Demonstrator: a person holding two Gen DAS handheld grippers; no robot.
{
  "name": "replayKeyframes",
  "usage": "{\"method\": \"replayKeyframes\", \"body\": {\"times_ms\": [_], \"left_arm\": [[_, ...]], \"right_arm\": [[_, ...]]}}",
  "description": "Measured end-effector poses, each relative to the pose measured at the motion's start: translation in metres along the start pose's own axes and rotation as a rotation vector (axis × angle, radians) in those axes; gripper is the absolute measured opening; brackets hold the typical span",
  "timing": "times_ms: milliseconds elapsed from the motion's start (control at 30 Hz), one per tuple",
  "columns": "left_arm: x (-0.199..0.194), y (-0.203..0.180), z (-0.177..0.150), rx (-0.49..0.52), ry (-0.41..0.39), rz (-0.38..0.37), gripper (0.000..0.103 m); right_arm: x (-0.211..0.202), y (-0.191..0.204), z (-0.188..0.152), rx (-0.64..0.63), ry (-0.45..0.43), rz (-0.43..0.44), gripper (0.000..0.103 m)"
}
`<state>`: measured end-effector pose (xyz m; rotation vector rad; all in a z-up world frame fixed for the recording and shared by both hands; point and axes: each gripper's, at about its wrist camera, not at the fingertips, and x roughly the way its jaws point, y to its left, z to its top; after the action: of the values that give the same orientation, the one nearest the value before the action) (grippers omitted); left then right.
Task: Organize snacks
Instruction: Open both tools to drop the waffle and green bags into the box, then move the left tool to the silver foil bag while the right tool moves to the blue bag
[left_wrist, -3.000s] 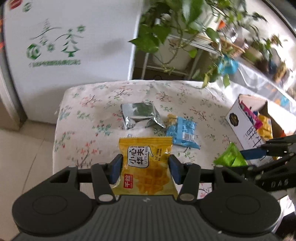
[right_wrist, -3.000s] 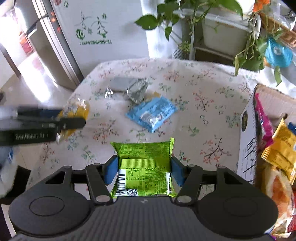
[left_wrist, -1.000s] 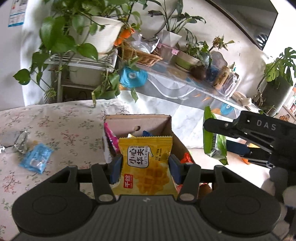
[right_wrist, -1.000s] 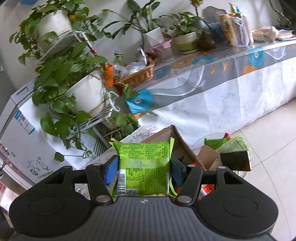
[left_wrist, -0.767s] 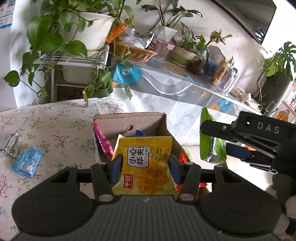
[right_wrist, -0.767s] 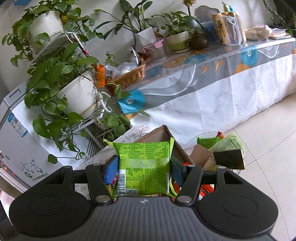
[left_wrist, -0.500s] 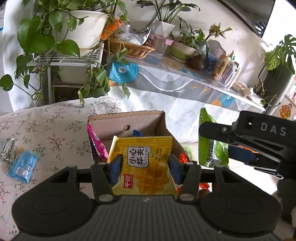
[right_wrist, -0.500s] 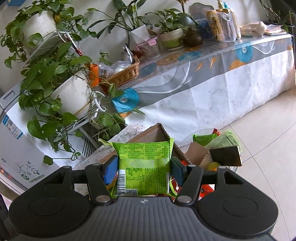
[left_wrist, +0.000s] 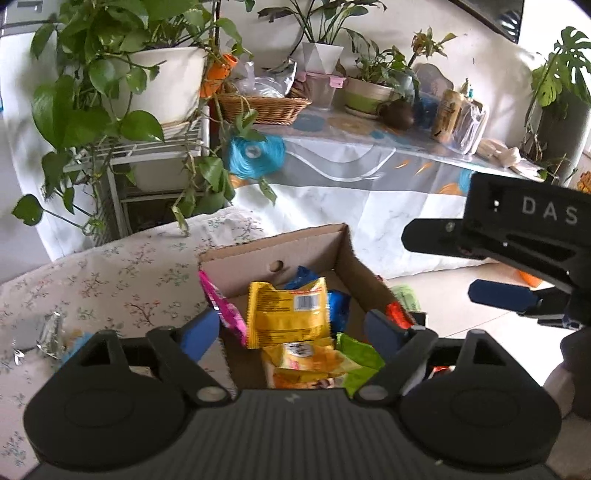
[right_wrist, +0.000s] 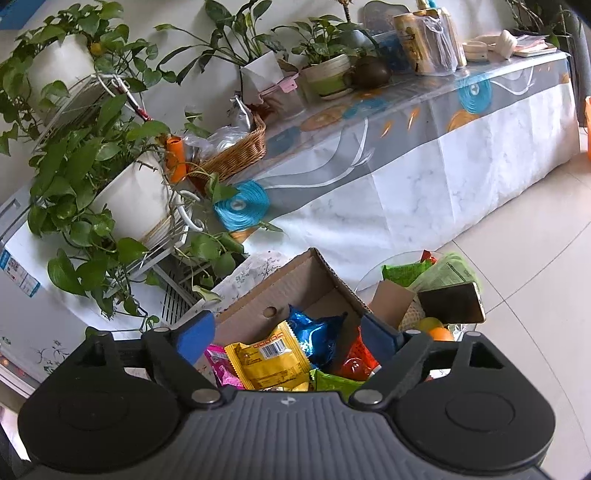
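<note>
My left gripper (left_wrist: 291, 328) hangs over the open cardboard box (left_wrist: 306, 243), its jaws opening with nothing between the pads. Just below it in the box lie the yellow waffle packet (left_wrist: 306, 360) and the green packet (left_wrist: 356, 360), beside another yellow packet (left_wrist: 288, 314) lying barcode side up. My right gripper (right_wrist: 288, 336) is also above the box (right_wrist: 280, 291), jaws opening and empty; the green packet (right_wrist: 332, 382) lies under it. In the left wrist view the right gripper (left_wrist: 454, 266) reaches in from the right.
The box also holds blue foil (right_wrist: 317, 336), pink (right_wrist: 218, 360) and red (right_wrist: 354, 358) packets. On the floral tablecloth (left_wrist: 129, 273) a silver packet (left_wrist: 48, 332) lies at the left. A low glass table with snacks and a phone (right_wrist: 450, 302) stands right of the box.
Both grippers have opened. The yellow waffle packet left my left gripper and the green packet left my right gripper; both now lie in the box.
</note>
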<state>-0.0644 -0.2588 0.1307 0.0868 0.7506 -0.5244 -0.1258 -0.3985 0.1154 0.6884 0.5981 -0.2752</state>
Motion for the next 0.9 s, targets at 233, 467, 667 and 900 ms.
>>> {"method": "replayKeyframes", "body": {"times_ms": [233, 467, 667, 900], "left_arm": [[-0.004, 0.017, -0.001, -0.008, 0.005, 0.017, 0.089], [-0.014, 0.05, -0.002, -0.036, -0.002, 0.037, 0.09], [-0.027, 0.098, -0.003, -0.099, -0.013, 0.08, 0.09], [-0.04, 0.165, -0.006, -0.194, -0.037, 0.163, 0.092]], "right_arm": [[0.007, 0.013, -0.002, -0.034, 0.018, 0.012, 0.095], [0.014, 0.028, -0.006, -0.085, 0.028, 0.017, 0.096], [0.018, 0.04, -0.01, -0.119, 0.032, 0.034, 0.097], [0.024, 0.059, -0.016, -0.171, 0.046, 0.064, 0.099]]}}
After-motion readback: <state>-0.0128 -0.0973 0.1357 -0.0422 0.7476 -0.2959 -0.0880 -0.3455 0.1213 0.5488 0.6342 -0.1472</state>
